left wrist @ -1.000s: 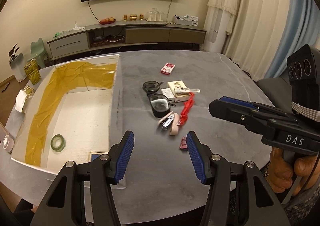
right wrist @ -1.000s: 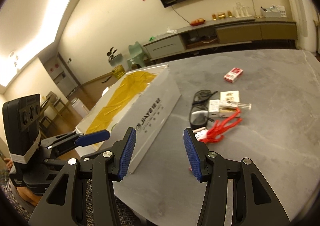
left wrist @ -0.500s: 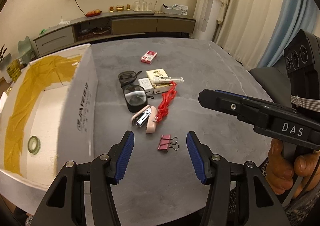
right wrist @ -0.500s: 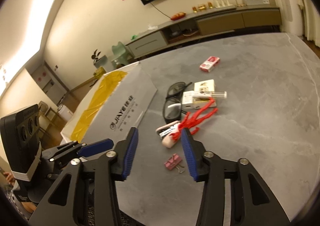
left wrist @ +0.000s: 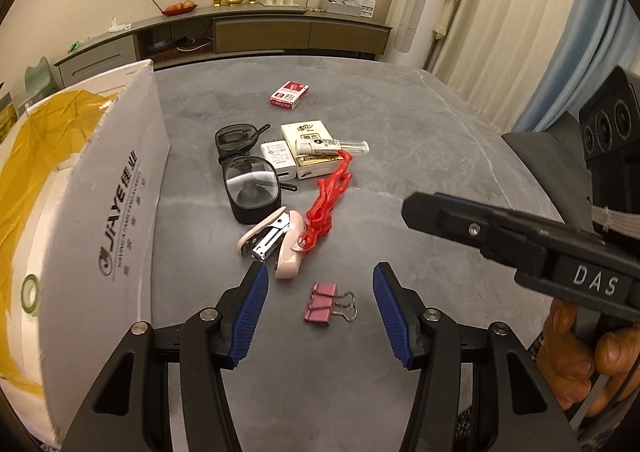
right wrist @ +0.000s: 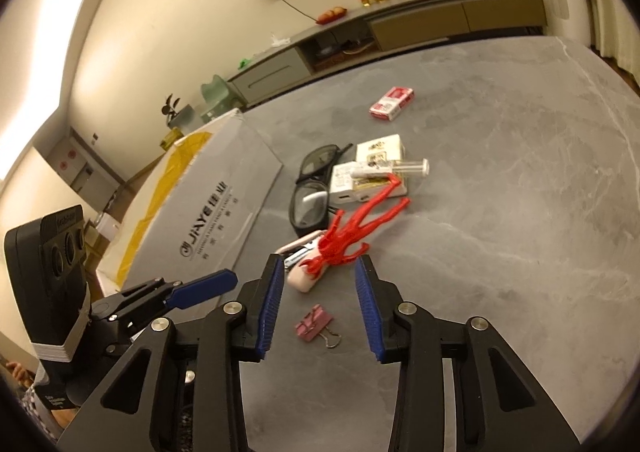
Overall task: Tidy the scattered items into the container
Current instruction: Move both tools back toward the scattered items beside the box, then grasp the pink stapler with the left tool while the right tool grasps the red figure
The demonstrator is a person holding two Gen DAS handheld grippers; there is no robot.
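Overhead, both the left tool (left wrist: 318, 292) and right tool (right wrist: 318, 306) stood wide open, empty, above a pink clip (left wrist: 320, 302) on the grey marbled desk (left wrist: 400, 112); a low sideboard (left wrist: 280, 32) lined the wall.

**Clear table near me, clutter ahead, box wall on the left**

I see bare grey table (left wrist: 420, 180) all around the pink binder clip (left wrist: 321, 302), so either gripper can come down there unhindered. Just beyond it, the pink stapler (left wrist: 276, 248) and red plastic chain (left wrist: 326, 200) touch each other and block a straight path to the glasses (left wrist: 246, 172) and the stacked small boxes (left wrist: 308, 150). The red packet (left wrist: 289, 94) lies well apart with free table all around. On my left, the tall side of the cardboard box (left wrist: 120, 212) stands as a wall. The right gripper (right wrist: 318, 306) seems to crowd the space to my right, though the fisheye makes that hard to judge.
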